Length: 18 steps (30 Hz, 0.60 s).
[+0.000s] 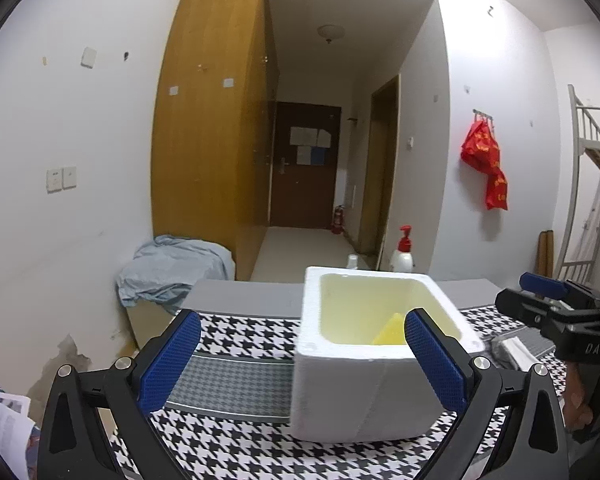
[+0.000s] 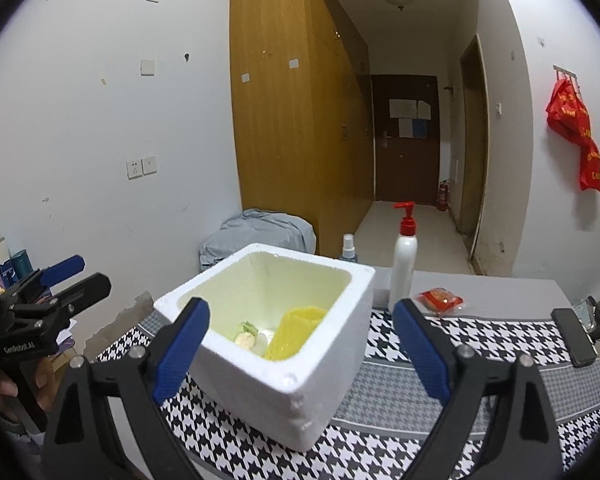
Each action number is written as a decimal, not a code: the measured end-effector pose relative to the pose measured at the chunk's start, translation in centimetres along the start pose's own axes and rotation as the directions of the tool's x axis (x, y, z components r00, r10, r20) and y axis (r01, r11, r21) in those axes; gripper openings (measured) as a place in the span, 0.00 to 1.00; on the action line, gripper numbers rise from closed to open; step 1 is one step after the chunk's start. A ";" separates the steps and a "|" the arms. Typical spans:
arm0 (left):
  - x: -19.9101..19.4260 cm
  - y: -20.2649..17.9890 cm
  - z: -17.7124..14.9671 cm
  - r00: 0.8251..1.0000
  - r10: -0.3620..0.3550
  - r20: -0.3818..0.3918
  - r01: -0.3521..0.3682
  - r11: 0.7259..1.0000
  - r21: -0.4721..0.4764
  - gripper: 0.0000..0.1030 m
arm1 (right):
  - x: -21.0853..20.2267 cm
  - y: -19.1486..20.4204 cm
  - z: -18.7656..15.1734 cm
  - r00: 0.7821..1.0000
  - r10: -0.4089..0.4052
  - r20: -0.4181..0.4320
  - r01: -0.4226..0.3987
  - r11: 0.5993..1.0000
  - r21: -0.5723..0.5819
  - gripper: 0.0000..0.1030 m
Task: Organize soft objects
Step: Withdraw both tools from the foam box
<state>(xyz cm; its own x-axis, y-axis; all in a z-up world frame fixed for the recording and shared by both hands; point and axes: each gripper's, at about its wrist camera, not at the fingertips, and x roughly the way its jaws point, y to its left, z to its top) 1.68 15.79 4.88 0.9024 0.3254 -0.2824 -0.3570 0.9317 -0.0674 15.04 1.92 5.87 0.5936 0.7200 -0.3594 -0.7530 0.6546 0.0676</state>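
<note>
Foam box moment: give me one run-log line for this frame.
left gripper: open, empty | right gripper: open, empty | foam box: on houndstooth cloth, holds yellow sponge and small items | red packet: outside box

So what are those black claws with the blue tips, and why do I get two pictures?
They are two grabbing tools, and a person holds one in each hand. Each carries a camera looking along its fingers, so you get one picture from the left gripper and one from the right gripper. Both are open and hold nothing. On the checked tablecloth stands a white foam box with a yellow sponge and some small soft things inside. Behind it stand a white pump bottle and a red packet.
</note>
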 end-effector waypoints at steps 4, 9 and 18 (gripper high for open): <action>-0.3 -1.2 0.0 1.000 -0.025 0.005 0.024 1.000 0.016 0.99 | -1.3 -0.5 -0.5 1.000 -0.006 0.013 0.006 1.000 -0.014 0.93; -0.3 -3.2 -0.1 0.997 -0.071 0.002 0.071 0.997 0.040 0.99 | -2.9 -1.8 -1.1 0.999 -0.023 0.037 0.023 1.000 0.001 0.93; 0.1 -6.3 -0.6 0.986 -0.164 -0.012 0.165 0.985 0.049 0.99 | -5.3 -4.1 -2.4 0.995 -0.086 0.042 0.085 0.996 0.031 0.93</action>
<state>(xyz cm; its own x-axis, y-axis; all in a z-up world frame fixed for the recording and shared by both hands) 3.82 9.83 4.68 0.9458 0.1659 -0.2792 -0.1911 0.9794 -0.0656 14.25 -5.13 5.23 0.6677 0.6698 -0.3249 -0.6906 0.7202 0.0655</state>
